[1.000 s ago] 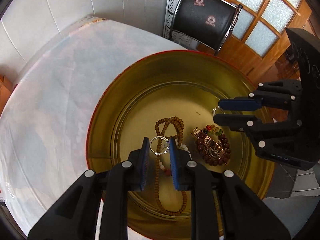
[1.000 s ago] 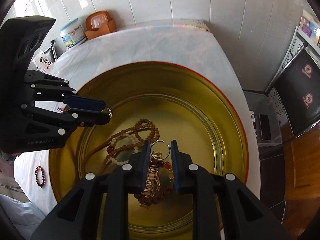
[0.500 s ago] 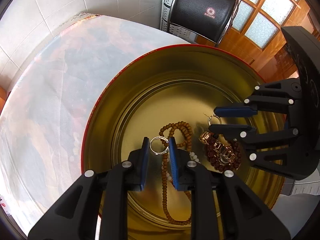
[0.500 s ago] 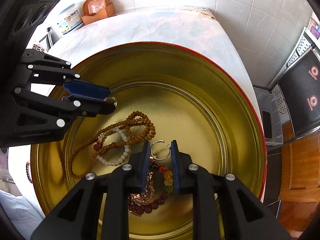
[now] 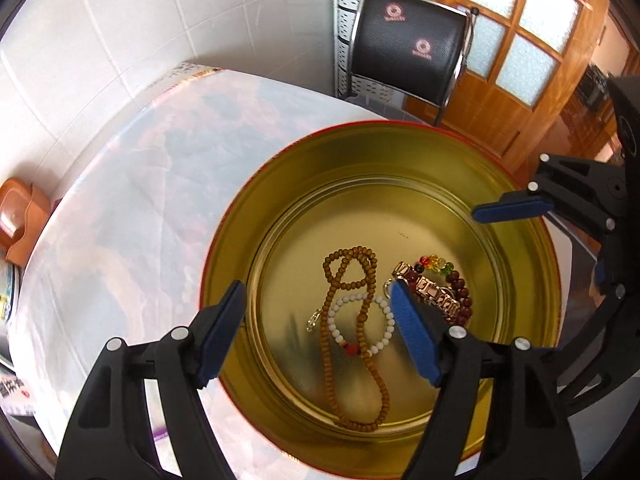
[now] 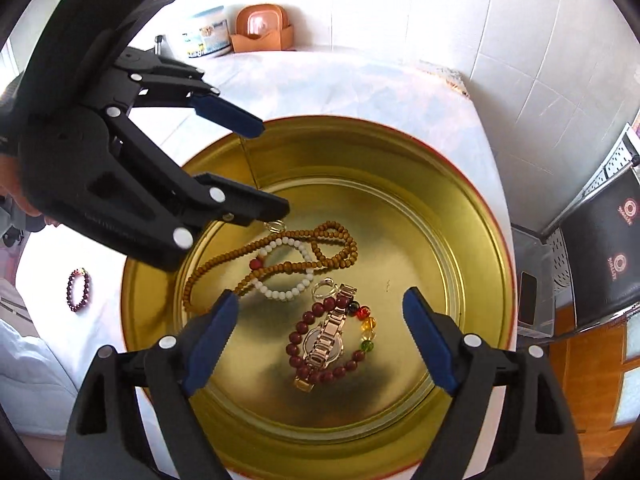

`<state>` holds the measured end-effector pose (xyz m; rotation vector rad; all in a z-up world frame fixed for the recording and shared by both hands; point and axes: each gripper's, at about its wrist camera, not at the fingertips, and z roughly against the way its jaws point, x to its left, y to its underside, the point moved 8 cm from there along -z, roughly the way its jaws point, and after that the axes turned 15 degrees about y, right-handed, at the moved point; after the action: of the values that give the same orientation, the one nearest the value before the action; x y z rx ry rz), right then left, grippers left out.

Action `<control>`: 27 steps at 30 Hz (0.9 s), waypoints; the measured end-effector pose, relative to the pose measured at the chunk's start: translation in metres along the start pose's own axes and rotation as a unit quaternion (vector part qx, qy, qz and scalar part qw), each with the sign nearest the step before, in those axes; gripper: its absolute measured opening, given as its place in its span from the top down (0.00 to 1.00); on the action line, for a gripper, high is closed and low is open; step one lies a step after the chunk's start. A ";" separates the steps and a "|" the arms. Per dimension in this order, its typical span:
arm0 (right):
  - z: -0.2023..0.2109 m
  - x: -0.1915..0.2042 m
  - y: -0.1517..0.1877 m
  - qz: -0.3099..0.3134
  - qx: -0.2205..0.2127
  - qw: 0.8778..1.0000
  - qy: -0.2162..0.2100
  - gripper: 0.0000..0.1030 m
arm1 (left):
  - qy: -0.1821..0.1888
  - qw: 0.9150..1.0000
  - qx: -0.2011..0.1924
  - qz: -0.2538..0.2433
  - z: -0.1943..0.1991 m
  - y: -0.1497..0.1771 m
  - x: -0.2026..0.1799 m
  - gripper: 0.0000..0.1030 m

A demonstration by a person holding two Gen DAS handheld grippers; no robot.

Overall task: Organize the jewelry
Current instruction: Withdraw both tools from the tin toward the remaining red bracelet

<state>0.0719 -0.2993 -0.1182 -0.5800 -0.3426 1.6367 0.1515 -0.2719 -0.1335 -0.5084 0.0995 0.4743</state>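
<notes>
With both claws spread wide and empty over the gold tin (image 6: pixel 280 432), what you have left to fetch lies outside it: a dark red bead bracelet (image 6: pixel 78 290) on the white cloth, to the left of the tin in the right wrist view.

- Left gripper (image 5: pixel 318 334): jaws fully apart, nothing between them. It hangs above the tin's near-left side.
- Right gripper (image 6: pixel 320 340): jaws fully apart, nothing held. It sits over the tin's middle.
- Inside the tin: brown bead necklace (image 5: pixel 352 344), white bead loop (image 5: pixel 360 324) crossing it, gold watch (image 6: pixel 326 338) lying on a mixed-colour bead bracelet (image 6: pixel 360 334). Two small silver rings: one (image 6: pixel 322 288) just beside the watch strap, one (image 6: pixel 275 225) at the necklace's far end.
- Key relation: the stray bracelet lies on your left side, beyond the tin rim. Your left claw looks nearer, by my reading. It rests flat as a closed loop, long axis running roughly toward and away from the right camera.
- Writing: round logos on the black chair (image 5: pixel 408 40), letters too small to read. Label on the far tub (image 6: pixel 202 38) unreadable.
</notes>
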 end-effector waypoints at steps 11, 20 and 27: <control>0.069 0.036 -0.004 -0.010 -0.075 0.995 -0.059 0.10 | -0.055 0.990 -0.096 0.092 0.114 0.067 0.008 0.26; 0.133 0.130 -0.008 0.045 -0.141 0.979 -0.142 0.09 | -0.092 0.972 -0.112 0.187 0.175 0.175 0.023 0.23; 0.123 0.192 -0.004 0.058 -0.116 0.983 -0.134 0.09 | -0.076 0.972 -0.101 0.198 0.177 0.222 0.043 0.23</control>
<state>-0.0062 -0.0973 -0.0475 -0.5613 -0.7156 1.8050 0.0834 0.0029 -0.0871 -0.6531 0.0043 0.9184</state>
